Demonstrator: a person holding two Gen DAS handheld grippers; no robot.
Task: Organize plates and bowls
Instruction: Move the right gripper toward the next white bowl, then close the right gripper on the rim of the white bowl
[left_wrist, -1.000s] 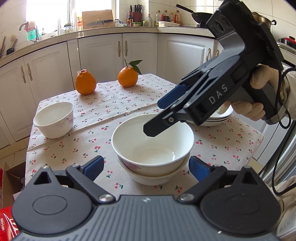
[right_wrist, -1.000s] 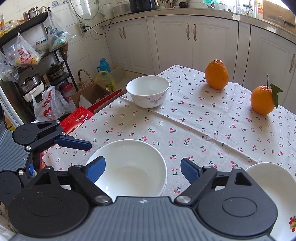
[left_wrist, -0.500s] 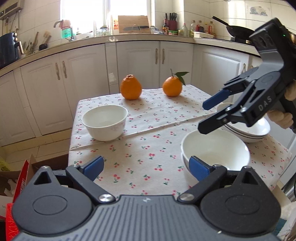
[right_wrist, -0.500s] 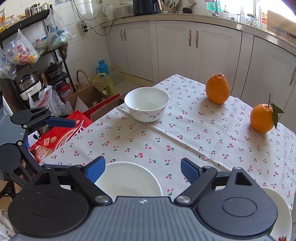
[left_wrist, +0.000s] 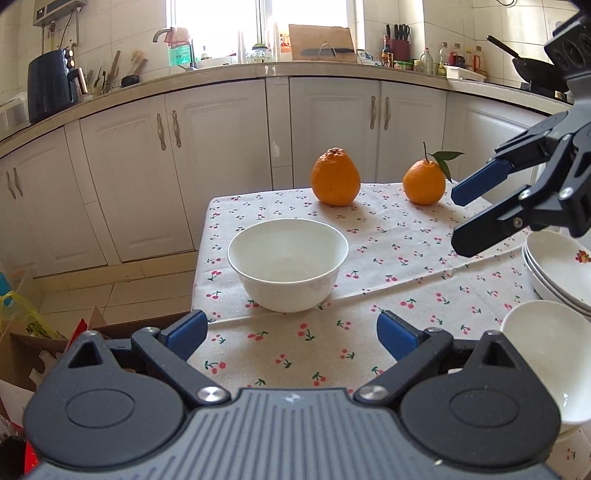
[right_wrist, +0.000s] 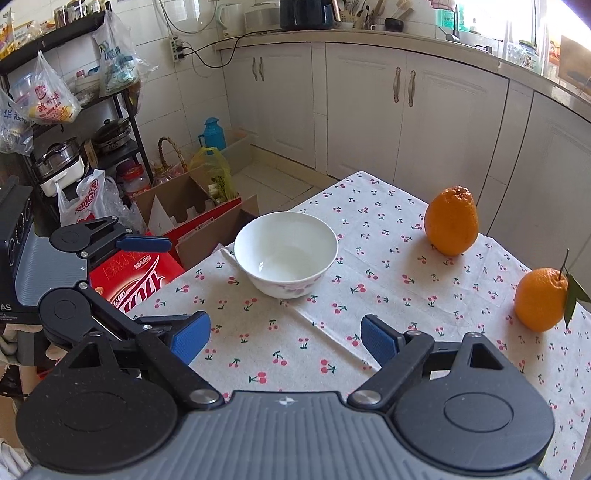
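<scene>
A white bowl (left_wrist: 287, 268) stands upright on the table (left_wrist: 388, 236), its mouth facing up, near the table's edge on the side of the cardboard boxes (right_wrist: 192, 206). It is round, so it has no long axis; a faint flower print shows low on its outer wall in the right wrist view.

The left gripper (left_wrist: 291, 332) is held over the cherry-print cloth with its fingers wide apart and nothing between them; the bowl is just ahead of it, not touched. The right gripper (right_wrist: 284, 334) also has its fingers spread and empty, and the same bowl (right_wrist: 286, 254) lies ahead of it, apart.

At the right edge of the left wrist view, stacked plates (left_wrist: 557, 273) are cut off by the frame, so I cannot count them surely. In front of them a second white bowl (left_wrist: 550, 350) is half hidden behind the gripper body and also cut by the edge.

Two oranges (left_wrist: 335, 177) stand on the far side of the table, one with a leaf, well apart from the bowl.
</scene>
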